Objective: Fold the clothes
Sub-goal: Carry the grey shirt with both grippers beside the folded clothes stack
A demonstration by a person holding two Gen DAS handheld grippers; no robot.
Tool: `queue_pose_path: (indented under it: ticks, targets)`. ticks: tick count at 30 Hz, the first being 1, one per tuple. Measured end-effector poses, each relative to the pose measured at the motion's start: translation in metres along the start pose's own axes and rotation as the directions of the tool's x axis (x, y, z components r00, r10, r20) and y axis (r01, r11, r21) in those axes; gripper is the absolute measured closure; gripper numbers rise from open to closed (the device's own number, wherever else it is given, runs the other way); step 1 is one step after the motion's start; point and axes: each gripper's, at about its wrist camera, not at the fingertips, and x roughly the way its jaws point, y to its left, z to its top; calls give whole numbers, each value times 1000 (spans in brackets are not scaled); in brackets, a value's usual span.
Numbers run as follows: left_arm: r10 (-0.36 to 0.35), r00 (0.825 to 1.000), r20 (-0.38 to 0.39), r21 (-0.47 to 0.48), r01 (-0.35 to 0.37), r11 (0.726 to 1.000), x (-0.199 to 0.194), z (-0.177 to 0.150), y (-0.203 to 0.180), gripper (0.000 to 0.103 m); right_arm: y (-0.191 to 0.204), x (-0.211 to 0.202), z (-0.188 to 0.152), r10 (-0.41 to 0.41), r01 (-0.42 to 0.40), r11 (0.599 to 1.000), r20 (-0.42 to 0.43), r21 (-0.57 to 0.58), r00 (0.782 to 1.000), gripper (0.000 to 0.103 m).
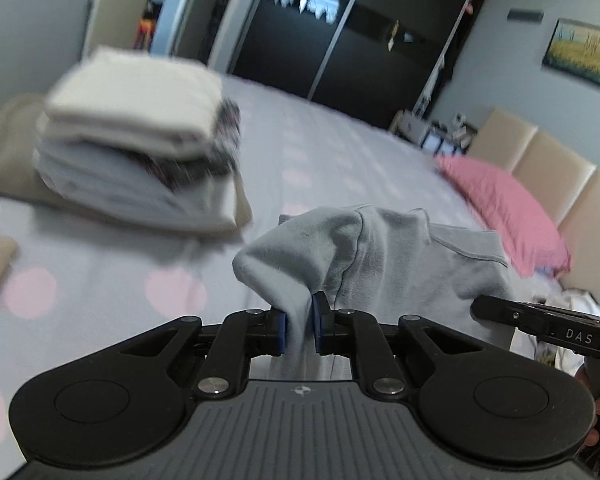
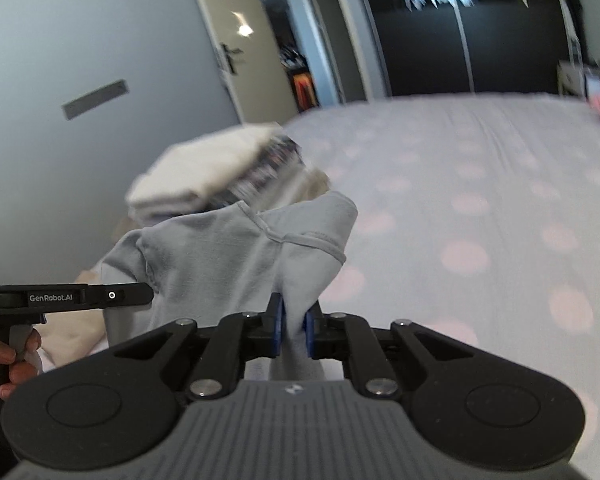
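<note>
1. The left gripper (image 1: pixel 300 322) has its jaws clamped narrowly on a bunched fold of the pale grey garment (image 1: pixel 384 256).
2. The right gripper (image 2: pixel 294 330) pinches another fold of the same garment between its blue pads (image 2: pixel 277 330), jaws nearly closed.
3. The garment hangs between the two grippers, lifted above the dotted bedspread (image 1: pixel 332 148).
4. A stack of folded clothes (image 1: pixel 136 140) sits near the bed's left edge, well apart from the pink pillow (image 1: pixel 508 208) by the headboard.
</note>
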Motion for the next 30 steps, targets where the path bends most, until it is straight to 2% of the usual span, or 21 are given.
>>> queue_pose_path:
  ticks: [3,6,10,14,21,26,30]
  targets:
    - [14,997,82,-31,-11,999,-27,18,17,93,28,-1,20,39,-37,998,47,-41,998,92]
    - [44,986,160,-60,-35,998,-57,35,36,93,60,3,39,87,-79,993,89,-83,992,93]
    - [117,966,229,-95,-98,991,-96,55,67,93,107,18,58,164,-151,982,109,-118,980,94]
    - [198,939,283,-133,-166,977,-135,73,99,93,155,41,70,249,-235,962,94,-139,964,94]
    - [350,895,276,-161,-316,935,-190,94,148,93,236,88,71,367,-364,928,27,-78,930,94]
    - [442,867,230,-178,-409,895,-207,100,183,93,278,117,54,410,-411,912,-39,-9,911,94]
    - [486,860,156,-158,-463,872,-206,100,208,93,300,146,43,425,-421,905,-88,66,901,95]
